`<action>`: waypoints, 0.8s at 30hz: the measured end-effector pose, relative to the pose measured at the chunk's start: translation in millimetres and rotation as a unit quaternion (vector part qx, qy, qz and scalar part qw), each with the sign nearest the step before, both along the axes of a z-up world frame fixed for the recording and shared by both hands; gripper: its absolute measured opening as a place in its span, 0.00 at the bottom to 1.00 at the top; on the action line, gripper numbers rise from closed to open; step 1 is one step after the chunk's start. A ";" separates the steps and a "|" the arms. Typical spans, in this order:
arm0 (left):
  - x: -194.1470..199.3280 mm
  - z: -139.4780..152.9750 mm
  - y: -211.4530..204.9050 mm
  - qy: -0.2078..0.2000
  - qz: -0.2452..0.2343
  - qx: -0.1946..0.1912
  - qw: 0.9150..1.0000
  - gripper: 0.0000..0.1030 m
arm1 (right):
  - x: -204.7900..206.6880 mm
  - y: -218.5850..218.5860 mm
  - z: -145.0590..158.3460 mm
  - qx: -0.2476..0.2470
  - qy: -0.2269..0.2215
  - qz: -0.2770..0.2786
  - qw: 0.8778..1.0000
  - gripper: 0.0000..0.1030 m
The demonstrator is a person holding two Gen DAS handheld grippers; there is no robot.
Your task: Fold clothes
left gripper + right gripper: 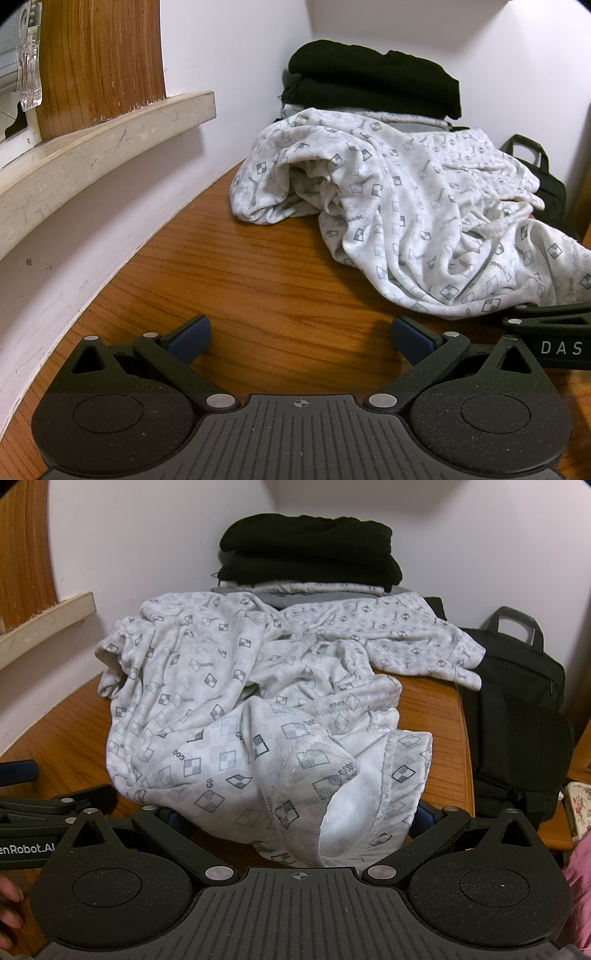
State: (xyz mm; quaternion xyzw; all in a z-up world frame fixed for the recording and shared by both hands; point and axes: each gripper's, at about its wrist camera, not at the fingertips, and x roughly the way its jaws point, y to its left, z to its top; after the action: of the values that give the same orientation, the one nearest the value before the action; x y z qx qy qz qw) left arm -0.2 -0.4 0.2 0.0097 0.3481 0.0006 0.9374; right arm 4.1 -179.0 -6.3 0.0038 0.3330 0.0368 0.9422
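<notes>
**Mia:** Look at the jaws! The left gripper (301, 338) has its two blue pads wide apart, with only bare wood between them. It holds nothing.

**Ben:** And the right gripper (299, 819)?

**Mia:** Its arms look spread wide too, but the cloth drapes over the gap and hides the pads. I cannot tell if it is pinching anything.

**Ben:** Where is the thing to fold?

**Mia:** The white patterned garment (236, 686) lies in a crumpled heap on the wooden table (229, 280). Its near hem flops right over the right gripper. Its far side touches the stack of folded clothes (306, 565) in the corner. One sleeve reaches toward the black bag (517, 720) beside the table.

**Ben:** Why is the left gripper off to the side?

**Mia:** I think it waits on the bare wood, just left of the garment, so it can grab another edge. You need two corners to pull cloth flat.

**Ben:** So the folding has not really begun?

**Mia:** It looks that way. The garment is all bunched up, with a part turned inside out. The stack is likely where done clothes go, and this one is probably next.
</notes>
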 end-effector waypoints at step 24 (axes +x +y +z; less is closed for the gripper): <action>-9.8 16.5 2.2 -0.024 0.015 -0.013 1.000 1.00 | 0.6 2.6 0.3 0.000 0.000 -0.001 1.000 1.00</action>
State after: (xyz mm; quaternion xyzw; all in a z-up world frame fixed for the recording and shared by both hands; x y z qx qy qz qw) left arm -10.0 1.8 16.7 -0.0075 0.3252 0.0106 0.9456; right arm 4.7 -176.3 -6.1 0.0036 0.3329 0.0360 0.9423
